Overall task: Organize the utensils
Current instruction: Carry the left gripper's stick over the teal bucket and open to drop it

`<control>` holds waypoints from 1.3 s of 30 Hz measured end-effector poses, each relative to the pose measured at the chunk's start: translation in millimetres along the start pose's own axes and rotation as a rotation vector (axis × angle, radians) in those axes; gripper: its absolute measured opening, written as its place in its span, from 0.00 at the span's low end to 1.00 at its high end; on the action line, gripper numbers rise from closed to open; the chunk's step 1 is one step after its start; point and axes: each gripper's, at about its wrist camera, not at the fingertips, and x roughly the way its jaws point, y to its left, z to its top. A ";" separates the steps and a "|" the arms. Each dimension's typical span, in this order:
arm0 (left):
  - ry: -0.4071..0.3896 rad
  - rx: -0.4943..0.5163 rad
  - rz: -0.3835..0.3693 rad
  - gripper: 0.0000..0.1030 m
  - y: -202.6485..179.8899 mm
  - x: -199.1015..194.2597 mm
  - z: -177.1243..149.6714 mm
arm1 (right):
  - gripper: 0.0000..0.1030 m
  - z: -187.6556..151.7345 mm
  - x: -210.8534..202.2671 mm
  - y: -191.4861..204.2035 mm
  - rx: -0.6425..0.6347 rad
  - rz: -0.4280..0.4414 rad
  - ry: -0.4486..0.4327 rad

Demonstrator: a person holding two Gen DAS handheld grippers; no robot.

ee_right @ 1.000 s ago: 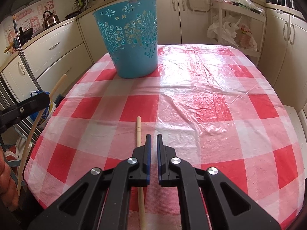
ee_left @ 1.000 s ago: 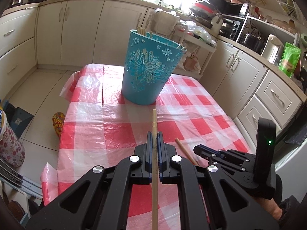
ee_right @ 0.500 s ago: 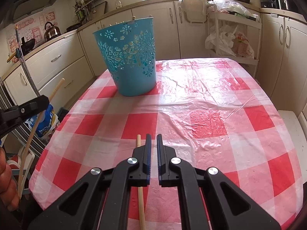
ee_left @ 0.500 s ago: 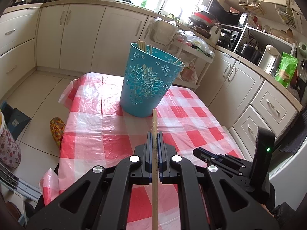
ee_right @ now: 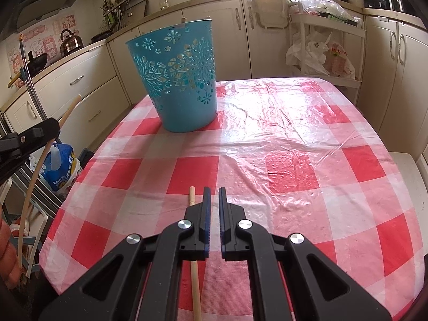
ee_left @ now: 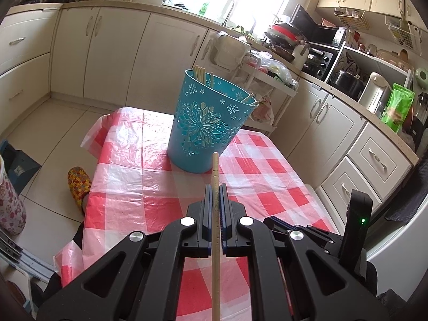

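Your left claw is clamped on a wooden stick. The stick runs straight out between the pads, and its tip pokes past them toward the bin. In the right wrist view that same claw shows at the left edge, off the side of the worktop, well short of the bin; the stick hangs curved below it, and your hand is at the frame edge.

Your right claw is closed with nothing between the pads, only a narrow slit. It hovers over the near end of the worktop, far from the bin. A second stick lies flat on the cloth just left of this claw's left finger, passing under it, tip pointing toward the bin. It is not gripped. In the left wrist view the right claw sits low at right, near side of the bin, its green light on.

The bin stands upright on the far part of the red-and-white checked cloth, teal with cut-out flowers. Several sticks already stand inside it, ends above the rim at the back left, one more leaning at the right rim.

A slipper lies on the floor, left of the bin past the worktop edge.
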 end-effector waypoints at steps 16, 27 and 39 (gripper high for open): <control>-0.045 -0.004 -0.009 0.04 -6.3 -20.4 10.8 | 0.06 -1.2 0.4 -2.5 0.014 0.004 0.004; -0.073 -0.028 -0.031 0.04 0.9 -24.6 21.5 | 0.06 -0.9 1.6 -2.7 0.013 0.004 0.008; -0.191 -0.122 -0.106 0.04 23.3 -10.9 102.9 | 0.06 0.2 4.6 -9.8 0.052 0.032 0.026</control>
